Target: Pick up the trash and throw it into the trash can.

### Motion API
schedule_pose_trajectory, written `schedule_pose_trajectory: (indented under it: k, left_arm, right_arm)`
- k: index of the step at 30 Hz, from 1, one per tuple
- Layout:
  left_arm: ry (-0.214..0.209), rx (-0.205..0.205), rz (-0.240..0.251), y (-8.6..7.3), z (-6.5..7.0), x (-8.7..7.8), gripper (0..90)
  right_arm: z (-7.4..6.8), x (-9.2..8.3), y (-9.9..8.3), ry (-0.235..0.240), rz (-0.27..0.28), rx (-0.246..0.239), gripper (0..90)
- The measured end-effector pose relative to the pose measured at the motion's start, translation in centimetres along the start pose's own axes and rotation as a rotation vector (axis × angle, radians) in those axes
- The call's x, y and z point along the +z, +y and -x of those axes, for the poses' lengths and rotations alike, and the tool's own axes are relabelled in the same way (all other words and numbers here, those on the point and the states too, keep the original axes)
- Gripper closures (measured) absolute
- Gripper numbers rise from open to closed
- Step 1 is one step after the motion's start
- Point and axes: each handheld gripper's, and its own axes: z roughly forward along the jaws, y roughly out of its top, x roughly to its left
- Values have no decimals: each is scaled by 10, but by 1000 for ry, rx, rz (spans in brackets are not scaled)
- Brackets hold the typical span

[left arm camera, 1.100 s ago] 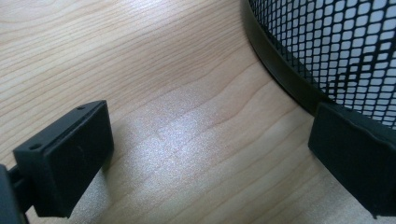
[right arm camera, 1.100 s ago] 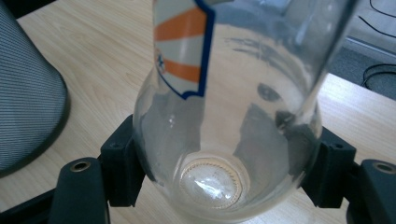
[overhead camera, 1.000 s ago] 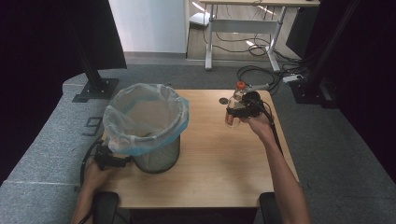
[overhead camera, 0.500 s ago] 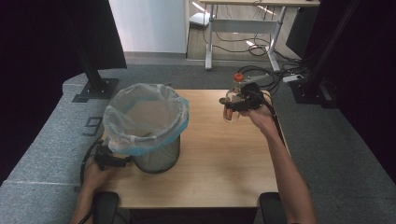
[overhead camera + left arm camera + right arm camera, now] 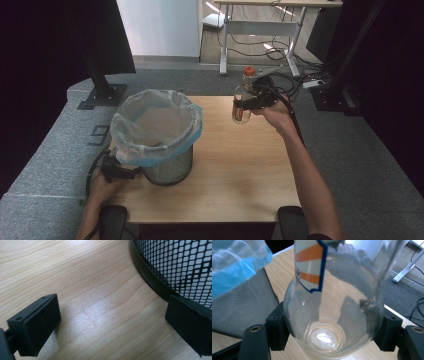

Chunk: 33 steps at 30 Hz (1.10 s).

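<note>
High view first: right gripper (image 5: pixel 243 105) sits higher than a second ago, lifted clear off the far right part of the wooden table (image 5: pixel 235 170), jaws clamped tight on a clear bottle (image 5: pixel 241 102) with an orange cap, held upright in the air over the table's far edge. Left gripper (image 5: pixel 116 171) hasn't budged, parked low at the near left, right beside the base of the black mesh bin (image 5: pixel 167 165) with its clear-and-blue liner bag (image 5: pixel 155 125). Bin stands on the left half of the table, well apart from the bottle. Grey carpet all round, black stand legs at both sides, a white desk frame and loose cables further back. Left gripper view: jaws wide apart with nothing but bare wood grain between them, one black pad (image 5: pixel 35 325) low over the table, the other right up against the bin's mesh wall (image 5: pixel 180 265), can't tell if actually touching. Right gripper view: bottle's rounded bottom (image 5: pixel 329 322) wedged between both pads, gripped firmly, orange-and-white label with a blue edge up top; behind it the bin's mesh and blue liner off to the left, table edge and carpet with cables to the right.
</note>
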Motion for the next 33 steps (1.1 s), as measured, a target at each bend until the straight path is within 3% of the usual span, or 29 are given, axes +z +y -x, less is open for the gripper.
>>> schedule_pose_trajectory:
  k: [17, 33]
  left_arm:
    - [0, 0, 0, 0, 0, 0, 0]
    - [-1, -2, 2, 0, 0, 0, 0]
  right_arm:
    - [-19, -12, 43, 46, 9, -41, 278]
    - [-46, -11, 82, 100, 16, -78, 278]
